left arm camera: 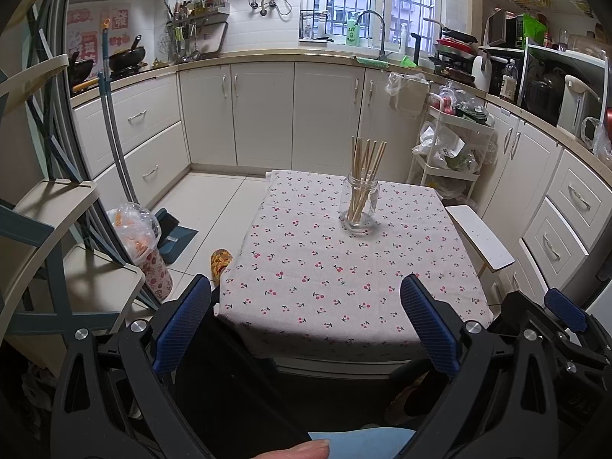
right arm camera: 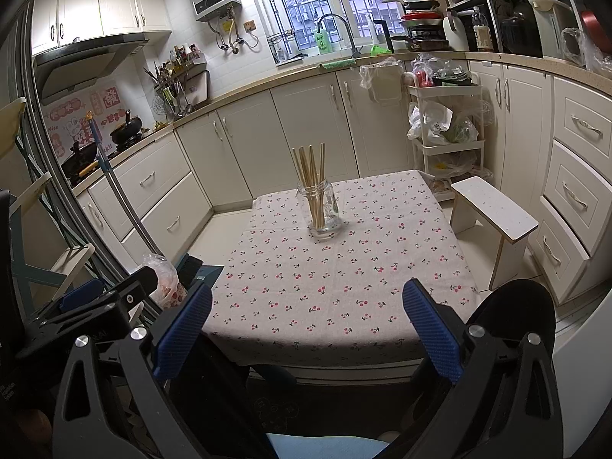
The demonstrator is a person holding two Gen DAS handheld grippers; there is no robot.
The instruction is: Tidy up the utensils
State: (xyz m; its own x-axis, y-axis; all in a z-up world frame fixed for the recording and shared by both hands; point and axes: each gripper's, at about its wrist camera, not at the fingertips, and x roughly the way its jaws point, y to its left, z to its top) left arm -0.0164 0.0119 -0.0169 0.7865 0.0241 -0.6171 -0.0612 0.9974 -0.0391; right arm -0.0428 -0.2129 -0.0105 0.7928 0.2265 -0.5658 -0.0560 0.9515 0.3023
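A glass jar (left arm camera: 358, 206) stands upright toward the far side of a small table (left arm camera: 306, 267) draped in a cherry-print cloth, in a narrow kitchen. A bundle of wooden chopsticks (left arm camera: 365, 176) stands in the jar, long axes near vertical, lower ends on the jar's bottom, upper ends fanning apart above the rim; in the left wrist view they lean slightly right at the top. The left gripper (left arm camera: 306, 321) hangs at the near edge of the table, its blue-padded jaws spread wide and empty. The right gripper (right arm camera: 308, 323) hangs beside it at the same near edge, jaws likewise released and holding nothing. Both are well apart from the jar. A white stool (right arm camera: 493, 218) stands right of the table, a cart (right arm camera: 445, 130) behind it, cabinets (left arm camera: 264, 114) along the far wall.
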